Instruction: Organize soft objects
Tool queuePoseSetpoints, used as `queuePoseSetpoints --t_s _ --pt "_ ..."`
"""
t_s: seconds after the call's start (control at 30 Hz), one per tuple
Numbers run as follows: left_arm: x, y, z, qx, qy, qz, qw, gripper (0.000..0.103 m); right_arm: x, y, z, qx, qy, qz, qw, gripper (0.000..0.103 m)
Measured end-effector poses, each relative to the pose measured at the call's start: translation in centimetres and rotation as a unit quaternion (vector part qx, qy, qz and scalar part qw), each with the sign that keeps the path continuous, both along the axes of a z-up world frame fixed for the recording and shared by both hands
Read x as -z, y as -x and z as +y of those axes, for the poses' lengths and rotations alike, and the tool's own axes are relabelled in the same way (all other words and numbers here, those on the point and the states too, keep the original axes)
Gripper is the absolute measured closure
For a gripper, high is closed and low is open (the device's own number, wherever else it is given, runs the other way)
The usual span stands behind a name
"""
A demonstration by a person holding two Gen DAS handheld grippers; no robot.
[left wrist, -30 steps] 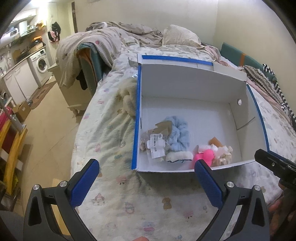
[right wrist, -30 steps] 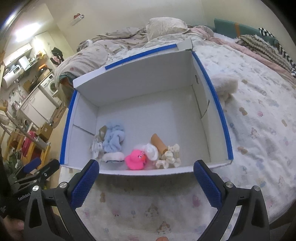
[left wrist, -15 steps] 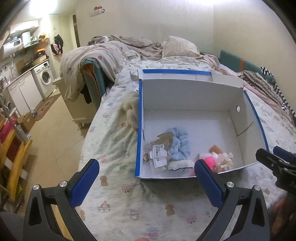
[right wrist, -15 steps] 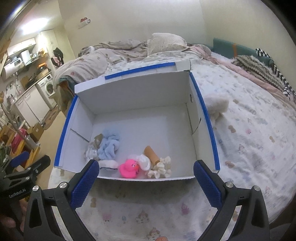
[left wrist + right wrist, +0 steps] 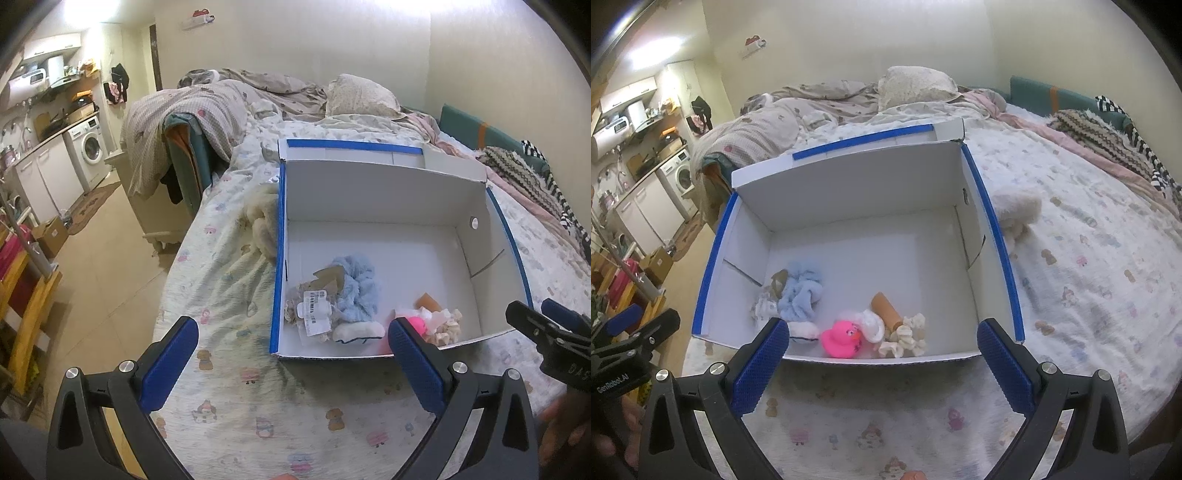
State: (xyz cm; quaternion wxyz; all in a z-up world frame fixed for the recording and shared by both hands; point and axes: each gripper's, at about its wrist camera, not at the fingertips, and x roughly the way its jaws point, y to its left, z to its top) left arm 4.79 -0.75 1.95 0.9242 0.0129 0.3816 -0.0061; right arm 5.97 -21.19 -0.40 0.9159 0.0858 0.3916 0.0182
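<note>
Bed (image 5: 229, 295), box (image 5: 849, 206), both tools agape

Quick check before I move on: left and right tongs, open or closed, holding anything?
Left tongs: open, holding nothing.
Right tongs: open, holding nothing.

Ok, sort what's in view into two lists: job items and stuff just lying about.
Job items:
white box
blue scrunchie
pink duck
cream scrunchie
fluffy cream item outside the box
left gripper and right gripper, both open and empty

Lying about:
pillow
crumpled duvet
washing machine
striped knit blanket
</note>
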Motion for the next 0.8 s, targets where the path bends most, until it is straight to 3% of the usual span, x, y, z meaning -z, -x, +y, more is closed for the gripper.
queuePoseSetpoints --t_s 0.8 --pt "0.06 0.05 0.07 0.001 0.001 0.001 1.0 0.001 -0.09 0.13 -0.24 0.002 0.003 -0.003 1.0 0.0"
